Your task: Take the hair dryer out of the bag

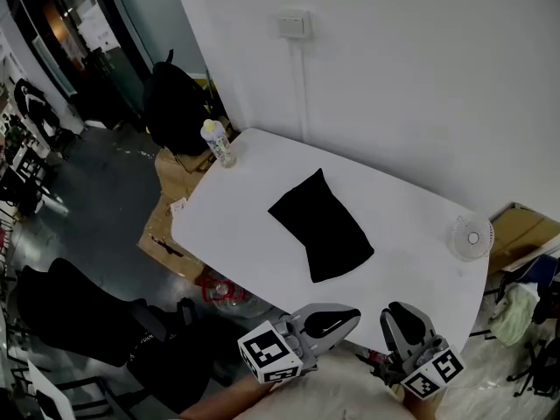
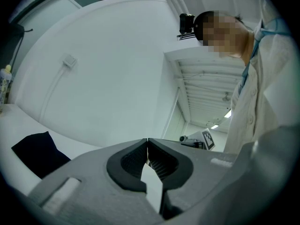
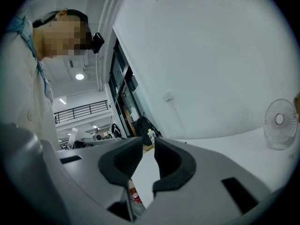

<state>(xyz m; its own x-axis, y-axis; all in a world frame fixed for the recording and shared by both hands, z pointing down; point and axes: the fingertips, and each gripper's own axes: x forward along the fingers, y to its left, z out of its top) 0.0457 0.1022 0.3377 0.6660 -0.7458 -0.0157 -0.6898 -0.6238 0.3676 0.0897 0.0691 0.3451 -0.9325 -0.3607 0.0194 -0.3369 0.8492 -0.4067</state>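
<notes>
On the white table (image 1: 420,221) ahead, the black bag (image 1: 321,226) lies slantwise, nearer the left gripper (image 1: 346,319), jaws together, than the right gripper (image 1: 398,315), jaws slightly apart and empty.

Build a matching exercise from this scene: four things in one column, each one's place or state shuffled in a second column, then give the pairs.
Things:
1. black bag
2. bottle
3. small fan
4. left gripper

Place or state:
A. jaws together, nothing between them
B. at the right edge of the table
C. lying flat in the middle of the table
D. standing at the table's far left corner

Pairs: 1-C; 2-D; 3-B; 4-A
</notes>
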